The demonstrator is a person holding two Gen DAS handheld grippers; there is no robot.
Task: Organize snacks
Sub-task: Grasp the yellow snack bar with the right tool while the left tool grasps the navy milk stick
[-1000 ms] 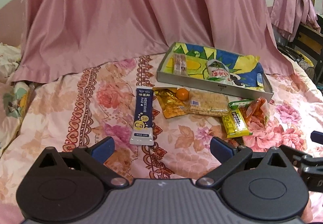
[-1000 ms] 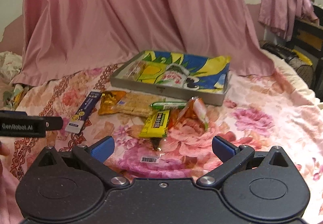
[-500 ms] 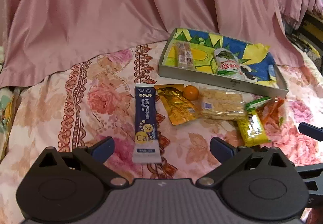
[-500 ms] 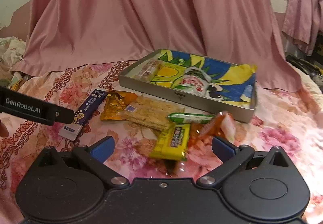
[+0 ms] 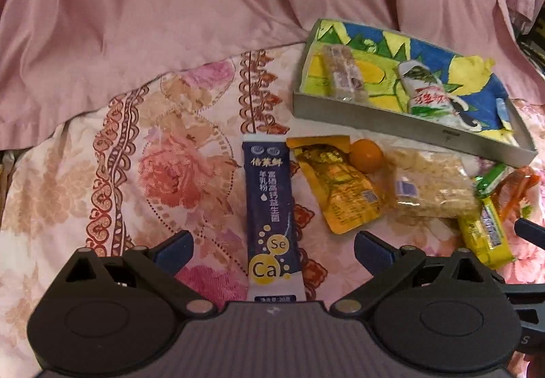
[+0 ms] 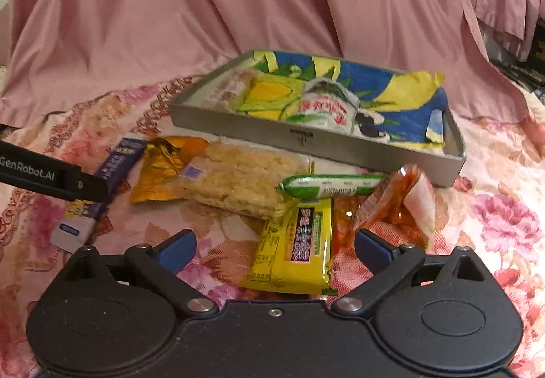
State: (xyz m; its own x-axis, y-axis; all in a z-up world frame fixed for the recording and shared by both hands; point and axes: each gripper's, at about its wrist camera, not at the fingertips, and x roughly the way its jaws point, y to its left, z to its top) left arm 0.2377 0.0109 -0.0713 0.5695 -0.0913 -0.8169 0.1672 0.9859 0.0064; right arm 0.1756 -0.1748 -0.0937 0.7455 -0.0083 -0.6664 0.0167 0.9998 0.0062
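Floral bedspread (image 5: 170, 146): navy sachet (image 5: 270, 207) between spread left tongs (image 5: 274, 247)

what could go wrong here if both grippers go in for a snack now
The yellow bar lies partly under the rice cracker pack and the green sausage, so lifting it with the right gripper may drag those along. The small orange touches the gold pouch and could roll on the soft bedspread. The left gripper, open over the blue sachet, may pinch fabric too.
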